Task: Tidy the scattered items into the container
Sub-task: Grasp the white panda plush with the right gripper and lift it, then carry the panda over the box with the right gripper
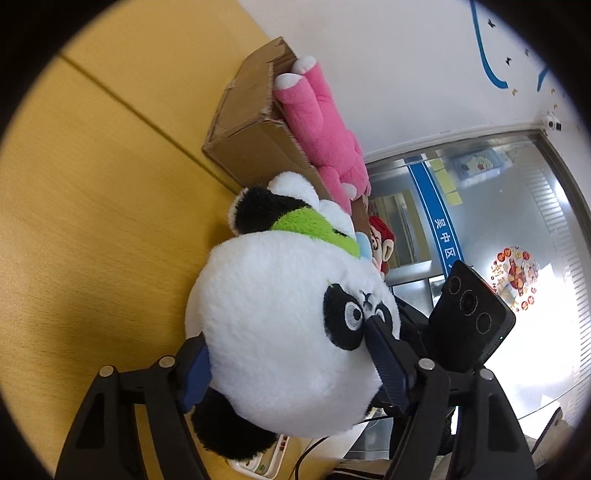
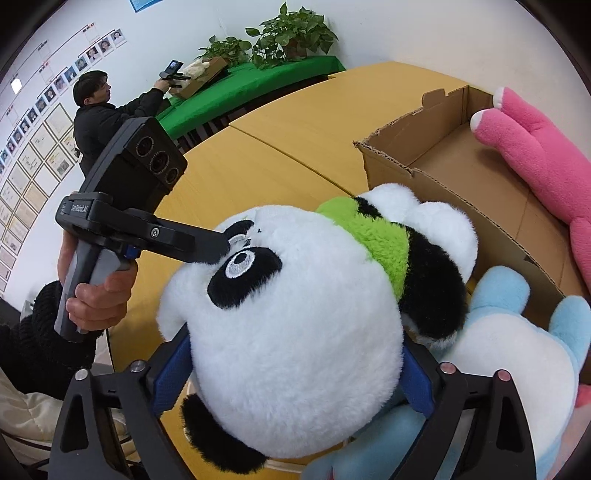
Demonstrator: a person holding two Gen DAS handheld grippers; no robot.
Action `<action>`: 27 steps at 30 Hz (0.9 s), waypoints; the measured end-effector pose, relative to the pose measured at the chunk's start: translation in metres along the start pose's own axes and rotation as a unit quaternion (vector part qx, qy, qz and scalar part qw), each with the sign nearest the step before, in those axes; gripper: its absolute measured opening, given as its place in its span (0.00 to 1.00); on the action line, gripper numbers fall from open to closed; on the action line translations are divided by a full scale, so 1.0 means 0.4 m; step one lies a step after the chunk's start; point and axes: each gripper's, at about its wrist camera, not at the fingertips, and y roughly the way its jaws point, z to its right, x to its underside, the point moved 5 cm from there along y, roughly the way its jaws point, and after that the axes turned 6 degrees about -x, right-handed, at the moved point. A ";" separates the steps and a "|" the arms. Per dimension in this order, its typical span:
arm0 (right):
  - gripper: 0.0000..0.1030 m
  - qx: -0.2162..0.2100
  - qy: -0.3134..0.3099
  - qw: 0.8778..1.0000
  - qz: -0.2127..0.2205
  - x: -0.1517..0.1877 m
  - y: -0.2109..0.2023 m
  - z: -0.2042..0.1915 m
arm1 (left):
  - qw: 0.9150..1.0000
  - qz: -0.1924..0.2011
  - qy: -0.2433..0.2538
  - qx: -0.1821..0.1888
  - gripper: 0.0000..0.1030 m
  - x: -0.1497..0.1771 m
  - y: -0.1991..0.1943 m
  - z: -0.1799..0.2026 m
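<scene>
A round panda plush (image 1: 280, 332) with a green scarf hangs over the yellow table (image 1: 92, 221) beside an open cardboard box (image 1: 243, 122). My left gripper (image 1: 286, 338) is shut on the panda's head, one blue pad on its side and the other across its eye. In the right wrist view my right gripper (image 2: 293, 349) clamps the same panda (image 2: 295, 332) from both sides of the head. The left gripper's finger (image 2: 184, 242) touches the panda's eye there. A pink plush (image 2: 535, 155) lies in the box (image 2: 443, 158), and a light blue plush (image 2: 509, 354) sits at its near corner.
A red-haired doll (image 1: 382, 240) shows behind the panda by the box. A glass wall (image 1: 498, 206) stands beyond the table. Far off, another person (image 2: 96, 122) works at a green-covered table (image 2: 258, 81) with potted plants (image 2: 291, 33). The yellow table (image 2: 277, 140) lies bare left of the box.
</scene>
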 end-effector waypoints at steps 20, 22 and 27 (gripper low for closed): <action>0.83 0.131 -0.108 0.976 0.139 -0.281 -0.386 -0.039 | 0.965 0.101 0.240 -0.025 0.66 -0.276 -0.145 0.495; 0.83 0.149 -0.120 0.969 0.153 -0.327 -0.442 -0.039 | 0.956 0.116 0.268 -0.026 0.66 -0.317 -0.165 0.565; 0.82 0.192 -0.148 0.953 0.183 -0.438 -0.571 -0.026 | 0.941 0.135 0.311 -0.019 0.66 -0.411 -0.193 0.689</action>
